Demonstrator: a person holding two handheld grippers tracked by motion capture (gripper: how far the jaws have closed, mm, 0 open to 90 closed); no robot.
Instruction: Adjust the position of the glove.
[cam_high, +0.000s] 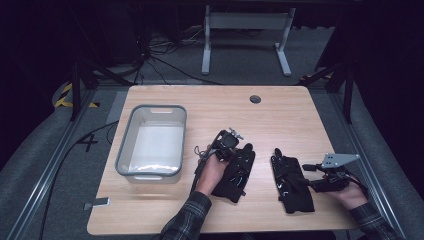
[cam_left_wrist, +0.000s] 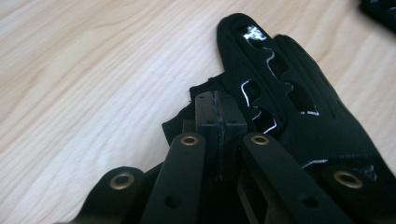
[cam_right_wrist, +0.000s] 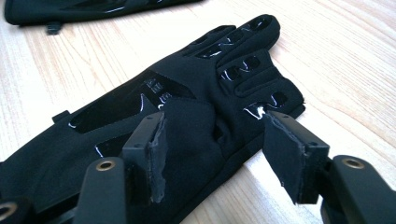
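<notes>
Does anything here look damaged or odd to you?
Yes: the right gripper has torn, ragged padding on its open jaws, which straddle a black glove. The left gripper, shut, pinches the edge of the other glove. The grey bin looks fine.

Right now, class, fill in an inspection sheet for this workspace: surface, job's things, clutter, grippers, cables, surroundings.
Surface: wooden table, round hole at the far edge.
Job's things: two black gloves, left glove and right glove, lying flat; grey bin.
Clutter: small grey piece at the near left corner.
Grippers: left gripper shut, at the left glove's edge; right gripper open, astride the right glove.
Cables: black cable across the floor.
Surroundings: white table frame on grey carpet.
</notes>
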